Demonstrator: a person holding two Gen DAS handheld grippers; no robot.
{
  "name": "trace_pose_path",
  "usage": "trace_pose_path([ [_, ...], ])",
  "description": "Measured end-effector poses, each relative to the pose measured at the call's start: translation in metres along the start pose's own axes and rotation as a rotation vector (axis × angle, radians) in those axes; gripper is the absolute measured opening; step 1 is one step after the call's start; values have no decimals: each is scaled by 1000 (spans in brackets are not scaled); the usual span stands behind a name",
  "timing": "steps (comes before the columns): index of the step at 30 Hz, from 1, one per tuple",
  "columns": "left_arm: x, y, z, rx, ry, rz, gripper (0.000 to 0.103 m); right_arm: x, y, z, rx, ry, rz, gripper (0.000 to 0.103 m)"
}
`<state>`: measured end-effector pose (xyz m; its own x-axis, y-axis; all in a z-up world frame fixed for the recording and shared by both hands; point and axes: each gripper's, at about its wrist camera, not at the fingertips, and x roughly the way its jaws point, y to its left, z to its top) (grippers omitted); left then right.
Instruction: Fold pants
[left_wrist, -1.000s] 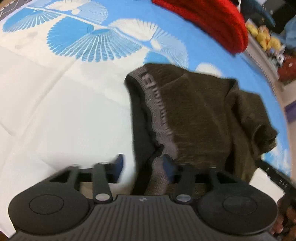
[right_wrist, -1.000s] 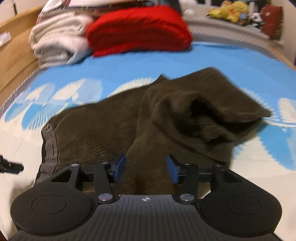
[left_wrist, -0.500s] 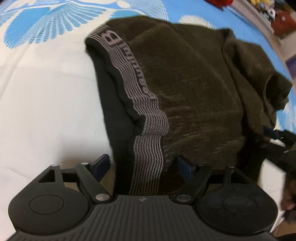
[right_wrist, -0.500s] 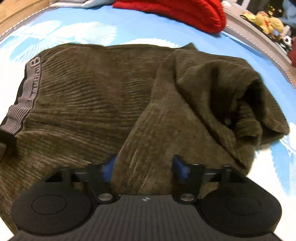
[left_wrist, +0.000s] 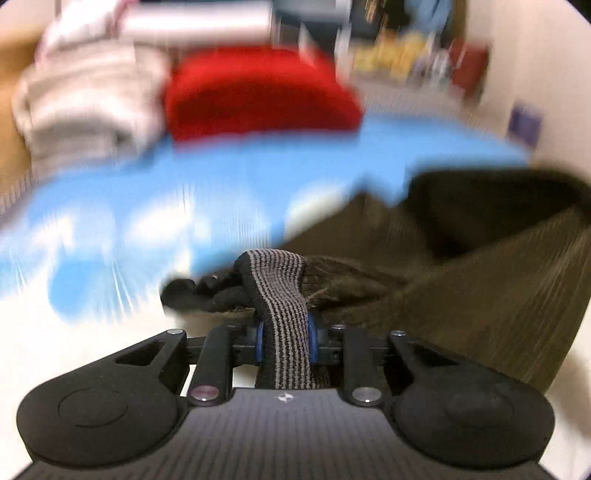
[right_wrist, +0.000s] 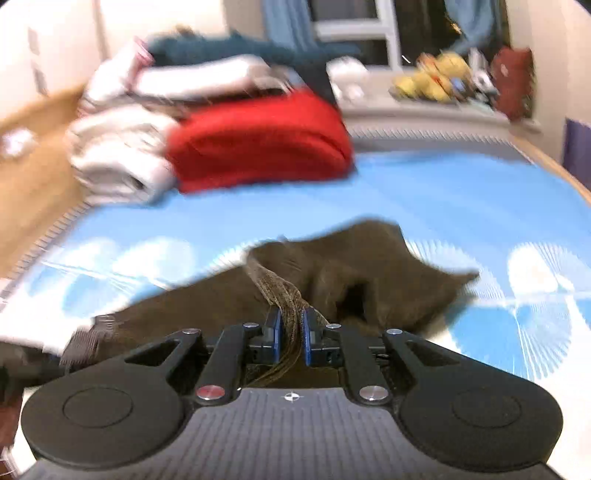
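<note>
Fingers of the left gripper (left_wrist: 284, 341) are closing on the striped waistband (left_wrist: 282, 295) of the pants (left_wrist: 461, 288); only the right view shows the right gripper (right_wrist: 291, 338) closing on bunched pants fabric, before the red blanket (right_wrist: 258, 144) on the bed (right_wrist: 443, 192).

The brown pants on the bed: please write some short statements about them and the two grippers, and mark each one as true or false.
1. The left gripper has the striped waistband between its fingers, jaws closing. True.
2. The right gripper is empty. False: a bunch of the brown pants sits between its closing jaws.
3. A folded red blanket lies at the far end of the bed. True.
4. The bedsheet is plain green. False: it is blue with white patterns.
</note>
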<state>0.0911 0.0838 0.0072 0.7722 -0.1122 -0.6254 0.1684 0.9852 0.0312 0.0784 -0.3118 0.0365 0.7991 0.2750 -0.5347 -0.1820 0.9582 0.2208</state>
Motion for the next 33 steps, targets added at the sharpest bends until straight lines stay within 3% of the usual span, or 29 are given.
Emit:
trace_pose_path([
  [2,-30,15,6,3,-85,7,21,-31,3,1,-70,-58,122,11],
  [4,-46,34,1,6,-103,54,21,-62,10,-7,-183,-89,308,11],
  [6,-39,58,-9,-26,-22,121,23,-75,13,-20,-225,-41,448,13],
  [8,-11,84,-22,-109,182,141,28,-65,20,-41,-268,93,497,15],
  [9,9,98,-35,-157,324,146,31,-58,26,-53,-316,155,478,16],
  [10,21,106,-43,-187,408,168,33,-51,30,-62,-364,204,454,16],
  [11,24,117,-46,-208,443,218,33,-48,31,-68,-392,232,442,17],
  [12,23,121,-44,-208,425,265,34,-45,28,-68,-389,246,439,20],
  [14,13,119,-32,-201,351,288,42,-47,14,-58,-313,218,426,26],
  [16,2,114,-28,-223,274,272,62,-49,-7,-42,-175,145,387,41],
  [17,1,106,-29,-222,270,259,64,-47,-15,-37,-100,106,349,52],
  [18,6,101,-30,-209,301,249,64,-44,-28,-31,-13,71,289,55],
  [22,34,66,-29,-207,352,192,64,-24,-75,-28,302,46,121,55],
  [24,36,57,-29,-194,359,155,64,-4,-85,-32,393,54,72,56],
  [27,39,43,-26,-175,353,105,64,40,-81,-36,449,107,66,56],
  [33,50,33,-25,-161,373,79,64,98,-45,-40,456,194,105,56],
])
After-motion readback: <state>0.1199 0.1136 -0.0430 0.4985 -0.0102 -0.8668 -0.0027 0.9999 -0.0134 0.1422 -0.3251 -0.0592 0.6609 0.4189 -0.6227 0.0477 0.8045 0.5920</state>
